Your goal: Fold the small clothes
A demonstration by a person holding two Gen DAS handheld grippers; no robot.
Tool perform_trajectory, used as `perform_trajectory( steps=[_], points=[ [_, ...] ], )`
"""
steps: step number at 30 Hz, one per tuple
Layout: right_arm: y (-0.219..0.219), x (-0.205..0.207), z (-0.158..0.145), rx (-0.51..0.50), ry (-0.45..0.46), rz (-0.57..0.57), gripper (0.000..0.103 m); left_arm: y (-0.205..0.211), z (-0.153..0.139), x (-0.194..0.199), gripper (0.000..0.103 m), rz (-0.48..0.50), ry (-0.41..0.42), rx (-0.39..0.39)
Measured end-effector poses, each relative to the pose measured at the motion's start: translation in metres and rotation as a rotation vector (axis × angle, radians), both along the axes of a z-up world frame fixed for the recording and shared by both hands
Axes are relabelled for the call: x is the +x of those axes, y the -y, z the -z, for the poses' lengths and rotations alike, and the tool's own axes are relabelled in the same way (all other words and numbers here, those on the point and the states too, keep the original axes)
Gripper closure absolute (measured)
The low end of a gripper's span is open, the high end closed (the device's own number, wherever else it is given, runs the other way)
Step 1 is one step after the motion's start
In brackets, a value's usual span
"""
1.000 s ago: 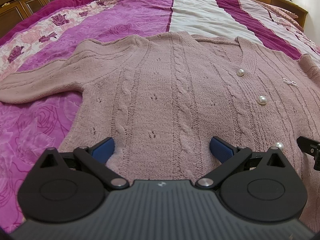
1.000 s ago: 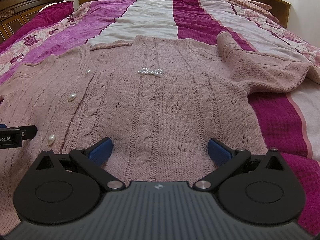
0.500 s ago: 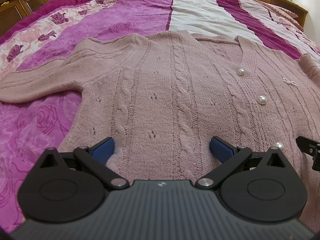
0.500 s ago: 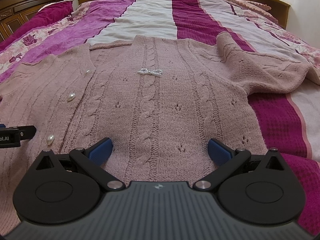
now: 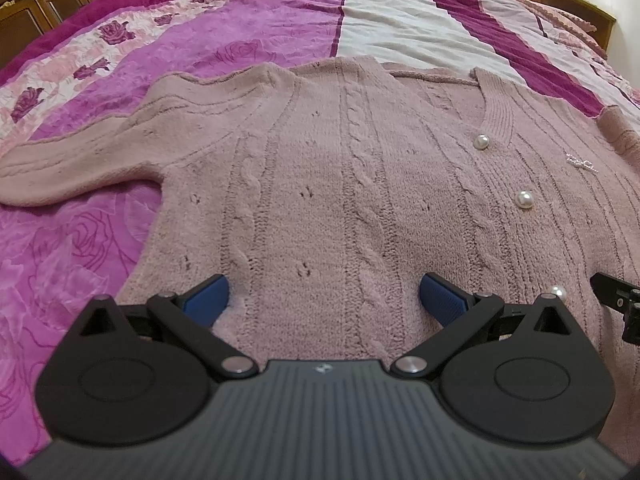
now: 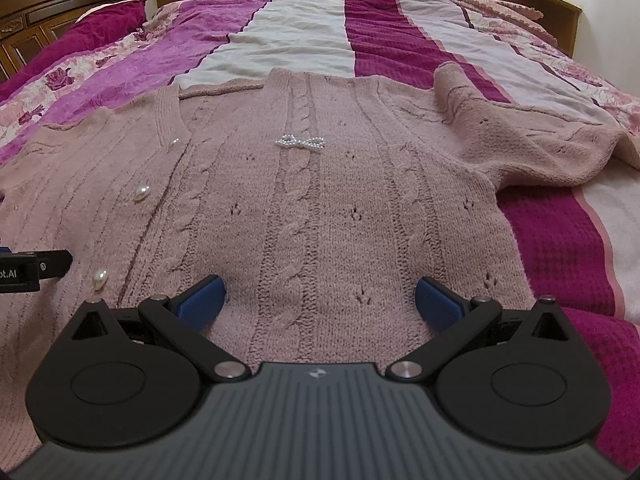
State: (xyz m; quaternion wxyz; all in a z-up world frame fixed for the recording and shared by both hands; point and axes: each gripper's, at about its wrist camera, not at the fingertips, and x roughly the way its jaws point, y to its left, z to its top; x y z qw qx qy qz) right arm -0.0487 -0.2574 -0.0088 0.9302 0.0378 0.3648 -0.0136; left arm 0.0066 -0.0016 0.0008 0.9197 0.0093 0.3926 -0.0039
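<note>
Nothing has really moved since a second ago: from my left view the left gripper (image 5: pixel 323 293) hangs spread over the cardigan (image 5: pixel 340 184) flat on the bed (image 5: pixel 280 20), while my right view shows the right gripper (image 6: pixel 320 295) equally spread, and I judge the loose, nubby cable knit could snag or bunch near the pearl buttons (image 6: pixel 141 192).

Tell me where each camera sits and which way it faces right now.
Left wrist: on the left gripper, low over the cardigan's hem, facing up its left half toward the headboard; its own open blue fingers show, with the right gripper's tip at right.
Right wrist: on the right gripper, facing up the right half, bow pin ahead; open fingers show, left gripper's tip at left.
Shared: cardigan, pearl buttons, bedspread.
</note>
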Motion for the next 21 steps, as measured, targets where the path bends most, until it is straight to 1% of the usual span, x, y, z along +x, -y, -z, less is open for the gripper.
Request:
perform_trajectory(
  steps=[5, 8, 12, 16, 21],
  points=[
    [0.001, 0.0, 0.0, 0.008, 0.004, -0.001, 0.0, -0.001, -0.001, 0.004, 0.0, -0.004, -0.024, -0.006],
    [0.005, 0.001, -0.002, 0.035, 0.001, 0.001, 0.0, -0.001, -0.001, 0.005, 0.0, -0.002, -0.028, -0.008],
    [0.019, 0.002, -0.01, 0.128, -0.006, 0.0, 0.0, 0.001, -0.003, 0.004, 0.0, -0.004, -0.031, -0.001],
    [0.037, 0.003, -0.021, 0.252, -0.004, -0.014, 0.0, 0.002, -0.006, 0.007, 0.0, -0.015, -0.053, 0.003],
    [0.051, 0.004, -0.039, 0.294, 0.026, -0.037, 0.0, -0.001, -0.011, 0.011, 0.0, -0.04, -0.08, -0.021]
  ],
)
